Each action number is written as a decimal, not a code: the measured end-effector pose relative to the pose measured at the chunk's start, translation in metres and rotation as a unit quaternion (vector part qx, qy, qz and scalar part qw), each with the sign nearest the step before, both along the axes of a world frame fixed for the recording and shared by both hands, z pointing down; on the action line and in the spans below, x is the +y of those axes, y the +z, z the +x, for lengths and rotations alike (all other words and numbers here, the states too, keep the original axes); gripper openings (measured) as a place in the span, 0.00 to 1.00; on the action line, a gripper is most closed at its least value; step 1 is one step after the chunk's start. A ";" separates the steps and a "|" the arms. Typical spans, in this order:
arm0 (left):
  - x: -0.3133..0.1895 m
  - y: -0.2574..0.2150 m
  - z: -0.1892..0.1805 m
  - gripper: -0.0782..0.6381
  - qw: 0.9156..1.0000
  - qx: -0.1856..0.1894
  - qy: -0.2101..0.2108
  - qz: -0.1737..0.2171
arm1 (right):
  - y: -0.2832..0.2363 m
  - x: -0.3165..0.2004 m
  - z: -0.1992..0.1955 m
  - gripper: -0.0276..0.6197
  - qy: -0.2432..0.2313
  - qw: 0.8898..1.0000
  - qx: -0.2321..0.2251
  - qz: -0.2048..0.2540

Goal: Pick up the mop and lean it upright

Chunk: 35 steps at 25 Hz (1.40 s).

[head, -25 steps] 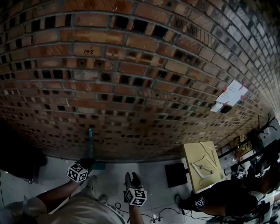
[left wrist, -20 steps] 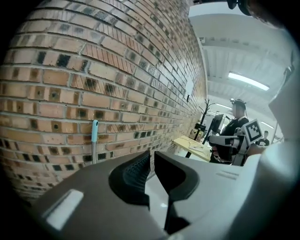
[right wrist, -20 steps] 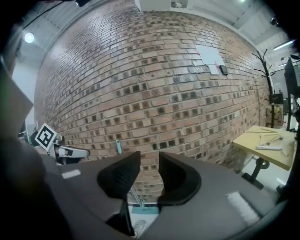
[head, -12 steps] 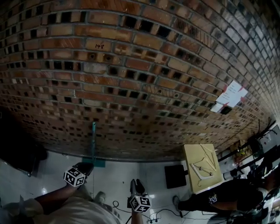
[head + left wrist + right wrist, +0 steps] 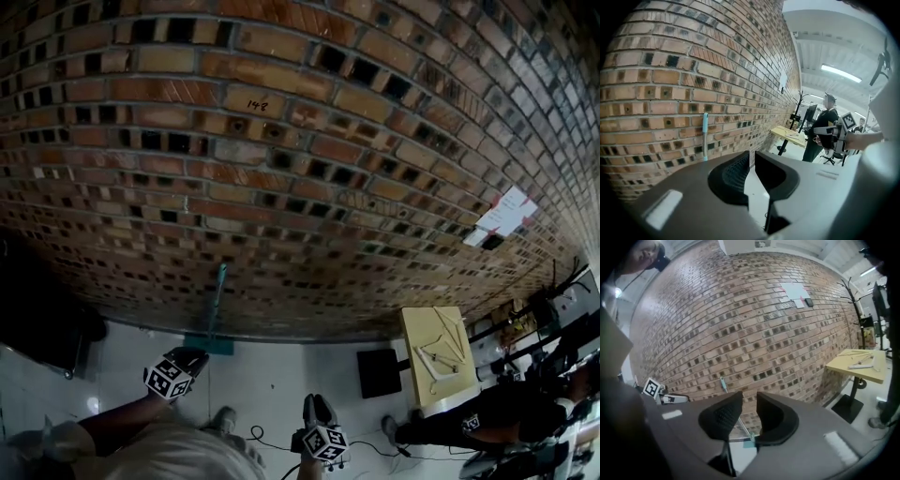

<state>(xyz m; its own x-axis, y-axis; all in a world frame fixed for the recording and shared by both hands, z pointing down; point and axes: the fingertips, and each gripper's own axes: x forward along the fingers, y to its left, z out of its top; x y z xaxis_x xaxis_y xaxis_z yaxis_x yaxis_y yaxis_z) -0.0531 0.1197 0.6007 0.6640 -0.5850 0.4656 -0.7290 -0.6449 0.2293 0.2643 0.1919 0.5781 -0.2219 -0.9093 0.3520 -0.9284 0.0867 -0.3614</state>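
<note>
Mop (image 5: 217, 302) stands near upright in lower left of head view, handle top against brick wall (image 5: 281, 141), teal head on floor (image 5: 281, 375) at the wall's foot. Left gripper view shows the same: pale shaft w/ blue tip resting on the bricks, left of centre. Judging by how it sits, the lean looks done, so the step in hand reads as let-go and check. Left gripper (image 5: 187, 357) is just below the mop head in frame, fingers together w/ only a sliver between, nothing in them, not touching the shaft. Right gripper (image 5: 319, 409) is at bottom centre, well apart from the mop. Its fingers are closing w/ a gap left and nothing between; the mop shows only far off thru that gap. Next move, imo: hold both grippers clear and watch the shaft doesn't slide along the wall. If it slips, the left gripper is nearer, but needs fingers opened before clamping mid-shaft.
</note>
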 end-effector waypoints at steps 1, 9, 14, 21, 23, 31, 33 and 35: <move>0.000 0.000 -0.012 0.19 1.000 0.001 0.001 -0.003 | 0.003 -0.001 -0.003 0.20 0.022 1.000 0.005 -0.014; -0.006 -0.003 -0.094 0.19 1.000 0.011 0.023 -0.017 | -0.027 -0.002 -0.099 0.19 0.057 0.994 -0.094 0.010; -0.009 0.005 -0.097 0.19 0.997 0.016 0.070 -0.027 | -0.072 0.019 -0.150 0.20 0.032 0.987 -0.134 0.086; -0.012 -0.001 -0.065 0.19 0.995 0.009 0.094 -0.013 | -0.086 0.041 -0.157 0.24 -0.027 0.985 -0.135 0.104; -0.006 -0.006 -0.054 0.19 0.996 0.009 0.089 -0.016 | -0.084 0.048 -0.149 0.24 -0.030 0.985 -0.134 0.099; -0.013 -0.032 0.013 0.18 0.996 0.044 0.076 0.003 | -0.086 0.007 -0.082 0.16 -0.036 0.997 0.017 0.066; -0.003 -0.026 0.019 0.18 0.996 0.033 0.078 0.003 | -0.086 0.013 -0.081 0.16 -0.045 0.996 0.030 0.065; 0.009 -0.017 0.024 0.18 0.997 0.025 0.079 -0.008 | -0.080 0.023 -0.077 0.16 -0.048 0.997 0.039 0.056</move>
